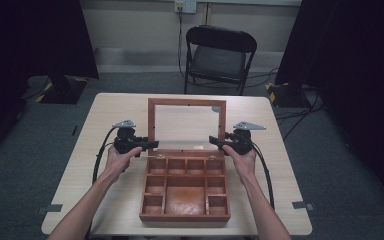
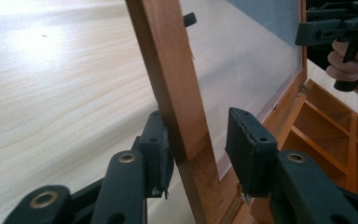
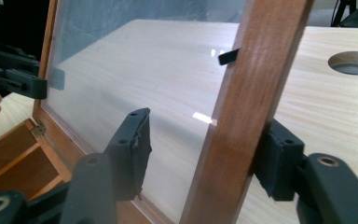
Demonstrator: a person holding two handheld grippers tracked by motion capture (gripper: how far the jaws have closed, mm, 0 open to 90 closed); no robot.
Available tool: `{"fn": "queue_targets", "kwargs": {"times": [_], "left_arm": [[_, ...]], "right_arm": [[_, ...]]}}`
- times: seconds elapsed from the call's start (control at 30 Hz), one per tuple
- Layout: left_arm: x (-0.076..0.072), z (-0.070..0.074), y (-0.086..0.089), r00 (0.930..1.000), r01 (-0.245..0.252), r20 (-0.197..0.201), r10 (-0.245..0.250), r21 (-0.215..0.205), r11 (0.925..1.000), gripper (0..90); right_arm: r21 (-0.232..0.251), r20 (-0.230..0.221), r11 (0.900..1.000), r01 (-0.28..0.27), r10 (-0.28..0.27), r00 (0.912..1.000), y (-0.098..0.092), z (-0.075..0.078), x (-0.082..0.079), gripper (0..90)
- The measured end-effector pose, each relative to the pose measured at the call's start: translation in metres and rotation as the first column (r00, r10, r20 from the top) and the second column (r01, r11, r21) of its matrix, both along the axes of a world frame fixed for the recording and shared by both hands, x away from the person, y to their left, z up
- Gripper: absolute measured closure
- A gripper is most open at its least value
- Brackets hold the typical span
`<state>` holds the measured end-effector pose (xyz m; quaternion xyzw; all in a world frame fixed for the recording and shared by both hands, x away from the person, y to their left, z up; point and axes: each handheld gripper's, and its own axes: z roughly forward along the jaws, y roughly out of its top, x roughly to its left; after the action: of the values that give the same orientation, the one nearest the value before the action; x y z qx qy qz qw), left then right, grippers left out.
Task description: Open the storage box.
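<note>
A wooden box (image 1: 185,216) with several compartments lies on the table, its glass-paned lid (image 1: 186,102) standing upright at the far side. My left gripper (image 1: 152,145) straddles the lid's left frame rail (image 2: 168,70): one pad (image 2: 156,151) rests against the wood and the other pad (image 2: 249,151) stands off it on the glass side, so the gripper (image 2: 196,121) is open. My right gripper (image 1: 214,141) straddles the right rail (image 3: 256,70) in the same way. Its outer pad (image 3: 279,163) is at the wood and its inner pad (image 3: 135,144) is apart, leaving the gripper (image 3: 209,123) open.
The light wooden table (image 1: 115,115) has a round hole (image 3: 352,63) near its far right corner. A black folding chair (image 1: 219,55) stands behind the table. Dark curtains hang on both sides, and cables run across the floor.
</note>
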<state>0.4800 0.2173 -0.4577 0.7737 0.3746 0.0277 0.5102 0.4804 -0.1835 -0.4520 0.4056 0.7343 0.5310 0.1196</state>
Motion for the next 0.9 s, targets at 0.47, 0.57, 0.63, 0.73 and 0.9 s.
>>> {"fn": "queue_targets", "kwargs": {"times": [0.47,0.57,0.63,0.73,0.9], "left_arm": [[0.006,-0.012,-0.006,0.9974,0.011,-0.072,-0.011,0.004,0.9999,47.3],[0.007,-0.013,-0.006,0.9969,0.008,-0.079,-0.007,0.007,0.9999,46.0],[0.006,-0.015,-0.006,0.9966,-0.001,-0.082,0.002,0.011,0.9999,44.4],[0.006,-0.017,-0.004,0.9959,-0.003,-0.091,0.004,0.011,0.9999,43.3],[0.007,-0.019,-0.003,0.9946,0.004,-0.104,-0.003,0.011,0.9999,42.2]], "right_arm": [[-0.030,-0.071,0.999,0.022,-0.024,0.9972,0.007,-0.014,0.007,26.4],[-0.036,-0.077,0.999,0.027,-0.029,0.9966,0.007,-0.016,0.008,25.3],[-0.046,-0.082,0.998,0.032,-0.036,0.9960,0.006,-0.017,0.009,24.3],[-0.054,-0.097,0.998,0.039,-0.044,0.9943,0.006,-0.019,0.009,22.9],[-0.065,-0.115,0.997,0.038,-0.046,0.9924,0.006,-0.022,0.009,20.6]]}}
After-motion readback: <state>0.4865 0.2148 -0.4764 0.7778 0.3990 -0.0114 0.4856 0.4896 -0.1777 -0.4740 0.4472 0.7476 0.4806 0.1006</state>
